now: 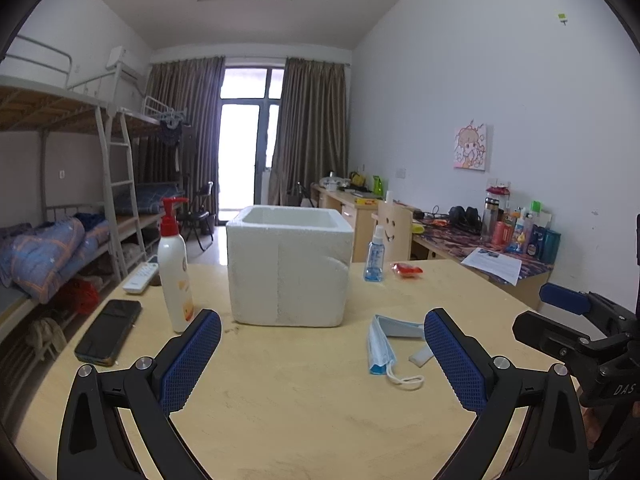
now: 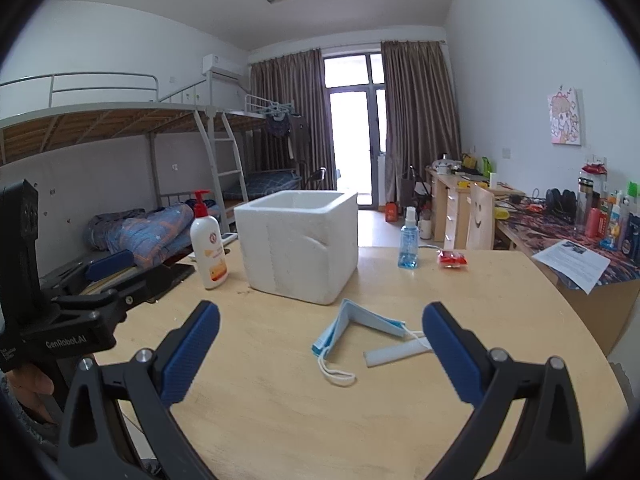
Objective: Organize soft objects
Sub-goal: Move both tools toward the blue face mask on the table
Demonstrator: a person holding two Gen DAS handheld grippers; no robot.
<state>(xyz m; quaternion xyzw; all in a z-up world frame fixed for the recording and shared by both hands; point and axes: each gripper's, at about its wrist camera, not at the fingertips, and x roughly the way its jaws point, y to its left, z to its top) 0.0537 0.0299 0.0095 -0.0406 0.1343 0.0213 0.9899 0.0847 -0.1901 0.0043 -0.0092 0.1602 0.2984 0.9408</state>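
A folded blue face mask (image 1: 381, 344) lies on the wooden table (image 1: 288, 392), with a white foam strip (image 1: 421, 356) beside it. Both show in the right wrist view too, the mask (image 2: 352, 326) and the strip (image 2: 396, 354). A white foam box (image 1: 288, 266) stands open-topped behind them, also in the right wrist view (image 2: 298, 240). My left gripper (image 1: 322, 332) is open and empty, low over the table, left of the mask. My right gripper (image 2: 320, 328) is open and empty, with the mask between its fingers' line of sight.
A white lotion pump bottle (image 1: 174, 268), a black phone (image 1: 109, 331) and a remote (image 1: 141, 278) sit at the table's left. A blue spray bottle (image 1: 374, 256) and a red packet (image 1: 406, 270) sit behind on the right. A cluttered desk (image 1: 496, 248) runs along the right wall, bunk beds on the left.
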